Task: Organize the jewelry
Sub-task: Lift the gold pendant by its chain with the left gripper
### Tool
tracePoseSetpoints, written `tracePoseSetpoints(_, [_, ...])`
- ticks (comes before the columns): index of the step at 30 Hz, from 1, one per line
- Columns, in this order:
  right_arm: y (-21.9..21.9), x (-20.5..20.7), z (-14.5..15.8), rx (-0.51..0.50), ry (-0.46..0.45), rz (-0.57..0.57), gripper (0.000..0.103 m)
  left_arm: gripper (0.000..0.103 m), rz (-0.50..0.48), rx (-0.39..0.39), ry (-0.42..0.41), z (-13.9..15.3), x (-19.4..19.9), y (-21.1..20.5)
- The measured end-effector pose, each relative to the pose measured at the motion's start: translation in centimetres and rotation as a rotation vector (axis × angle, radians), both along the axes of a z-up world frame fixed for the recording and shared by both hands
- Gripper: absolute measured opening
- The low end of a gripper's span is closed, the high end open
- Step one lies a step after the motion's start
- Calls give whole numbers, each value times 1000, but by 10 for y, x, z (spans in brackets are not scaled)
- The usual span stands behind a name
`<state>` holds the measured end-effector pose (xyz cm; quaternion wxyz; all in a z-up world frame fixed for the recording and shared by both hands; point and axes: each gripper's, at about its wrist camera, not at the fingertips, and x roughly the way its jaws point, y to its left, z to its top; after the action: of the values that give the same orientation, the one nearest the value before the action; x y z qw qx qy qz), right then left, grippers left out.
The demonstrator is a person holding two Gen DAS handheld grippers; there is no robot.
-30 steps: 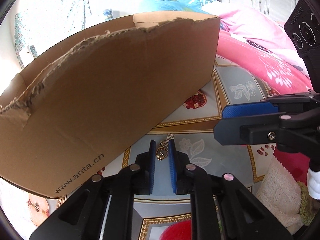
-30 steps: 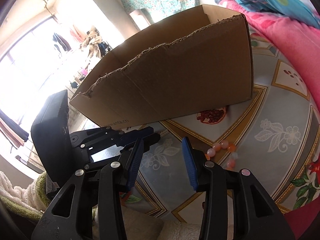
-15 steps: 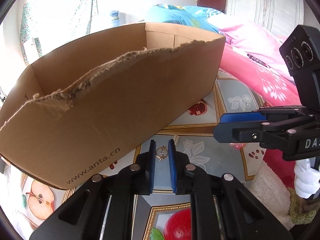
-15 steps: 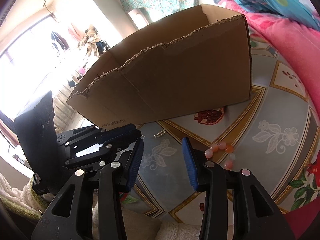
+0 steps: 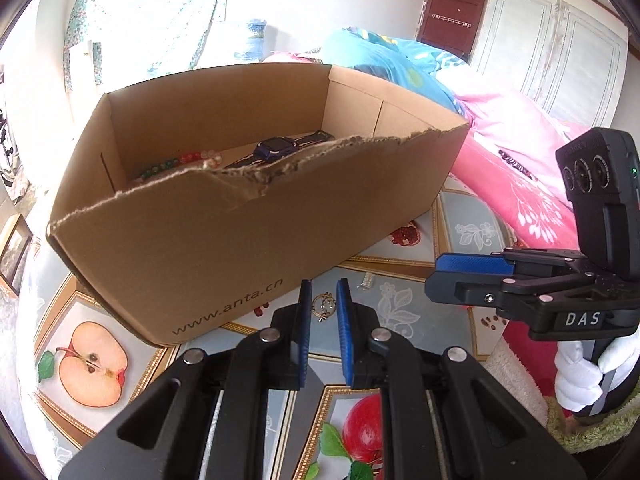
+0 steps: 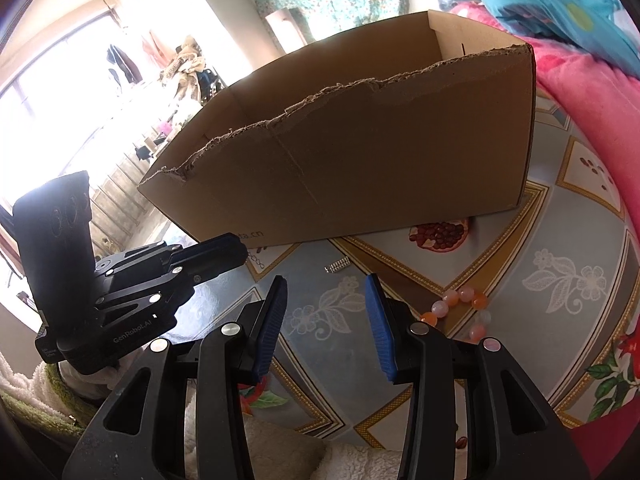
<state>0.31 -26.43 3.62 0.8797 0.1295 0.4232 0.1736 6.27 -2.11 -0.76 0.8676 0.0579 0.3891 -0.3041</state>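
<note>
Matt cardboard box [image 5: 248,216]; glossy printed tablecloth [image 6: 560,280].

Both grippers are black plastic with blue ribbed pads and silver rivets; the right gripper [image 5: 472,276] reads "DAS", held by a white-gloved hand [image 5: 580,376] at four o'clock

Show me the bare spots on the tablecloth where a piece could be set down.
Free: the cloth between the small metal spring and the bead bracelet, and right of the cardboard box. Crowded: along the box front, by the left gripper.
</note>
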Motion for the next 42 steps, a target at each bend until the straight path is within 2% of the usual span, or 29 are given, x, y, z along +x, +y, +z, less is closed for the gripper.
tracePoseSetpoints(2, [6,2,-1,-1,2,4,39,12,13,86,29,-16,4,-2])
tracePoseSetpoints(3, [8,4,0,0,2,5,39,12,18,82,65,-21,5,-1])
tracePoseSetpoints(4, [10,5,0,-2,1,6,39,12,16,41,92,-20,6,3])
tracePoseSetpoints(6, [10,4,1,-7,-4,8,39,12,-8,-14,68,-8,0,5])
tracePoseSetpoints(8, [12,5,2,-14,-4,9,39,12,-29,33,10,-1,-8,2])
tracePoseSetpoints(9, [12,5,1,-17,-2,8,39,12,-34,68,7,-3,-9,0])
tracePoseSetpoints(12, [14,8,-1,-21,3,7,39,12,-39,127,66,-21,-8,3])
tracePoseSetpoints(17, [20,11,-1,-57,-5,36,37,12,-63,161,36,-25,-16,5])
tracePoseSetpoints(24, [48,29,-6,-108,-7,172,33,12,-92,149,29,-27,-17,12])
tracePoseSetpoints(31, [71,51,-14,-144,44,316,33,12,-148,151,14,-28,-19,19])
tracePoseSetpoints(37, [92,61,-23,-253,77,399,33,12,-180,154,1,-27,-19,21])
tracePoseSetpoints(42, [120,62,-25,-381,48,431,32,12,-195,153,-4,-27,-21,22])
